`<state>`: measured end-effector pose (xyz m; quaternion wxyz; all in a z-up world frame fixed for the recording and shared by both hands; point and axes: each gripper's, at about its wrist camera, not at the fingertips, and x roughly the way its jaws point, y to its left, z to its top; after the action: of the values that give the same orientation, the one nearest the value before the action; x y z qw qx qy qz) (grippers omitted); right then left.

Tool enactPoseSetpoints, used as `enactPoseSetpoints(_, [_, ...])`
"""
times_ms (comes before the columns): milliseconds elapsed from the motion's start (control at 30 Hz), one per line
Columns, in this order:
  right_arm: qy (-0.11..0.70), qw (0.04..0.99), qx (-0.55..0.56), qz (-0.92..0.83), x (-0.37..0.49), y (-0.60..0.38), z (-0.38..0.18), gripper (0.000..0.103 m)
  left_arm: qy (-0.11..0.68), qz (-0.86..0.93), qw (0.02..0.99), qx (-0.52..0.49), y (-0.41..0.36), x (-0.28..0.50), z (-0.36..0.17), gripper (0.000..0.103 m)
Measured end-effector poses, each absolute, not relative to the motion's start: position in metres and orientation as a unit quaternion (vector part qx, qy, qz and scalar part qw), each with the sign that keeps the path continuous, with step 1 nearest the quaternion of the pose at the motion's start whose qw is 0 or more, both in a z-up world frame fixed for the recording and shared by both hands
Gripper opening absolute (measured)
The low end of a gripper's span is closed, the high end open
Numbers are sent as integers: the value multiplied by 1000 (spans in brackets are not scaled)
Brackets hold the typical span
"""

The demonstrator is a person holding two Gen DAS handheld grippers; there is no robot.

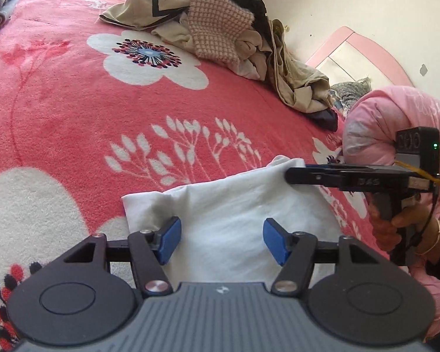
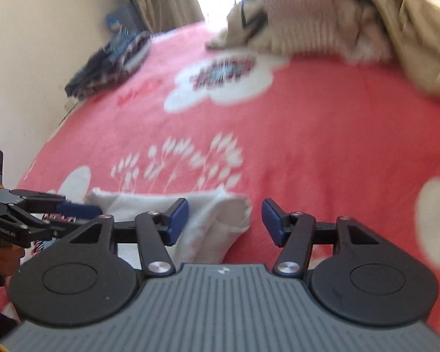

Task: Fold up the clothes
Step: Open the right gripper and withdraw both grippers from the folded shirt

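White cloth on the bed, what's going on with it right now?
A person holding a gripper in each hand is folding a white garment on a pink floral blanket. The left gripper is open above the garment, its pads clear of the fabric. The right gripper is open too, at the garment's far corner, fabric between its fingers but not pinched. A pile of unfolded clothes waits further back on the bed.
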<state>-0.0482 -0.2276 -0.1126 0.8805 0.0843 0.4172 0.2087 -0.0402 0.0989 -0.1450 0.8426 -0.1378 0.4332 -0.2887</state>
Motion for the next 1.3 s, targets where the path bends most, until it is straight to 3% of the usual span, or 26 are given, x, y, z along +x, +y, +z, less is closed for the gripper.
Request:
enactPoseSetpoints(33, [416, 880, 86, 212, -48, -226, -115, 18, 433, -289, 843, -137, 99, -41, -145, 63])
enactPoseSetpoints(67, [410, 882, 88, 214, -48, -224, -114, 12, 432, -289, 843, -135, 99, -40, -145, 63])
enactPoseSetpoints(333, [393, 893, 79, 206, -33, -228, -135, 14, 423, -289, 851, -113, 95, -43, -144, 63])
enactPoseSetpoints(467, [382, 900, 78, 192, -41, -230, -119, 25, 414, -288, 860, -76, 87, -50, -139, 64])
enactPoseSetpoints(633, [336, 918, 83, 193, -75, -241, -70, 30, 410, -286, 862, -82, 91, -57, -122, 68])
enactPoseSetpoints(700, [333, 917, 93, 198, -87, -246, -57, 35, 410, -286, 861, -92, 95, -60, -113, 68])
enactPoseSetpoints(733, [338, 913, 106, 200, -91, -250, -54, 44, 412, -286, 859, -102, 100, -63, -110, 69])
enactPoseSetpoints(933, [446, 831, 229, 242, -99, -278, -76, 66, 468, -273, 820, -185, 140, -80, -112, 76])
enactPoseSetpoints(1100, [530, 762, 289, 235, -112, -285, -115, 69, 524, -249, 779, -238, 171, -97, -138, 75])
enactPoseSetpoints(1200, [541, 753, 284, 242, -120, -279, -124, 73, 541, -267, 745, -284, 178, -102, -154, 76])
enactPoseSetpoints(1300, [537, 754, 282, 253, -115, -268, -126, 83, 545, -276, 731, -303, 177, -100, -167, 76])
